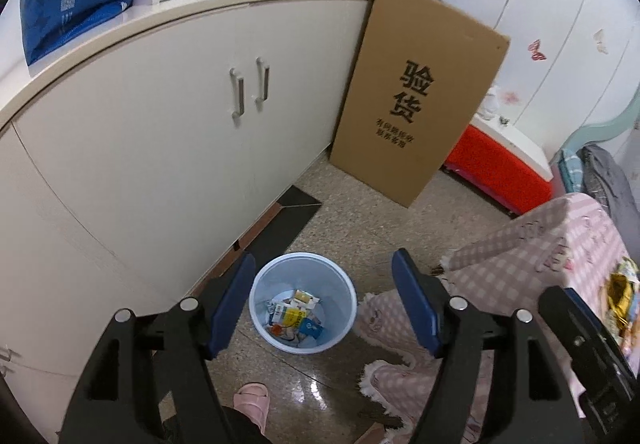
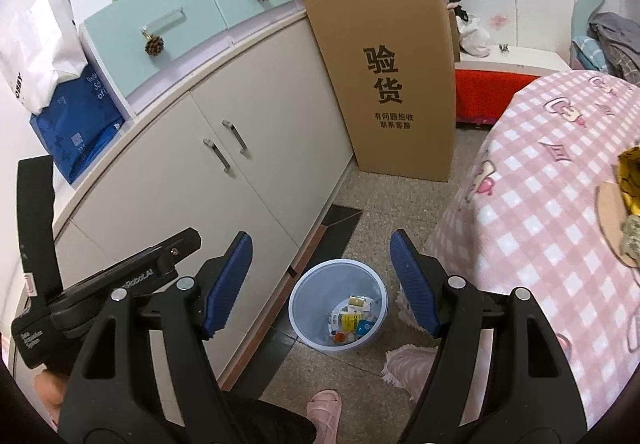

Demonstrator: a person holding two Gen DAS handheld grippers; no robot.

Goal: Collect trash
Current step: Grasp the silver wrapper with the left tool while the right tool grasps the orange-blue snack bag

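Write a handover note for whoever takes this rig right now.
Left tool: open, nothing between its pads.
Right tool: open, nothing held.
Bin: on the floor beside the cabinet, several wrappers and cartons already inside.
Left to do: yellow crumpled trash lies on the pink checked cover; pick it up and drop it in the bin.

Pale blue bin [image 1: 303, 302] upright on floor, holding apparently small cartons [image 1: 297, 316]
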